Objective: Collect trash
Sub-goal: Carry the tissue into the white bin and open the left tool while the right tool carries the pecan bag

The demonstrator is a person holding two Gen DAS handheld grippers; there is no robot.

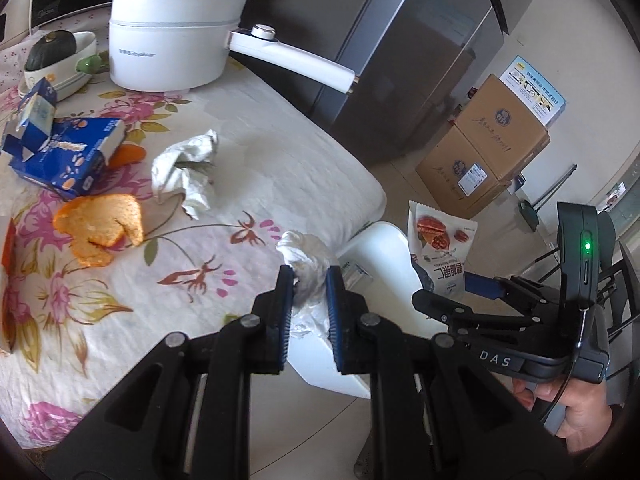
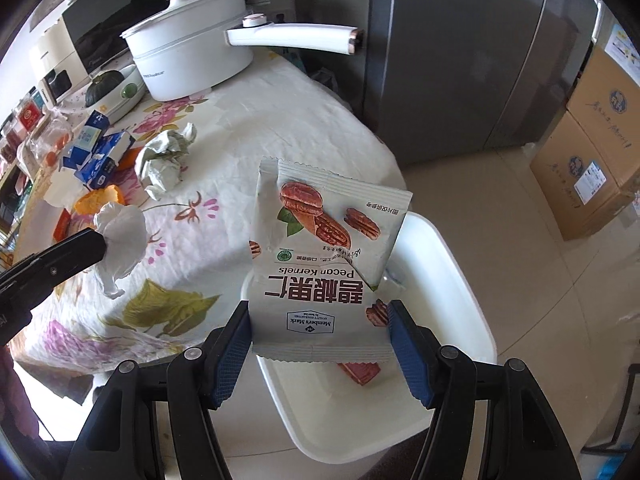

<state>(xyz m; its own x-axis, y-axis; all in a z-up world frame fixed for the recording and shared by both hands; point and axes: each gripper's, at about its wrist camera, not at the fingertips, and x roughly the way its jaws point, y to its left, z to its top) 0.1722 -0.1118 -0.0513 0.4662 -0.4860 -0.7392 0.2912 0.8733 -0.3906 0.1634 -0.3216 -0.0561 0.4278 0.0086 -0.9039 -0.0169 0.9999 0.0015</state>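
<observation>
So 2 pieces are in hand beside the white bin (image 2: 452, 280): the left gripper (image 1: 308, 280) is pinched tight on a tissue wad (image 1: 306, 256), and the right gripper (image 2: 320, 320), half spread, clamps a pecan packet (image 2: 320, 248) above it. A red wrapper (image 2: 360, 372) already lies inside; crumpled paper (image 1: 184, 168), orange peel (image 1: 100, 224) and blue cartons (image 1: 68, 156) remain on the table farther from the bin.

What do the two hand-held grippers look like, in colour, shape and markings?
Both grippers, left and right, have black jointed linkage arms with round silver rivets and blue ribbed pads. The right one's body bears white "DAS" lettering, a green light and a thin black cable.
</observation>
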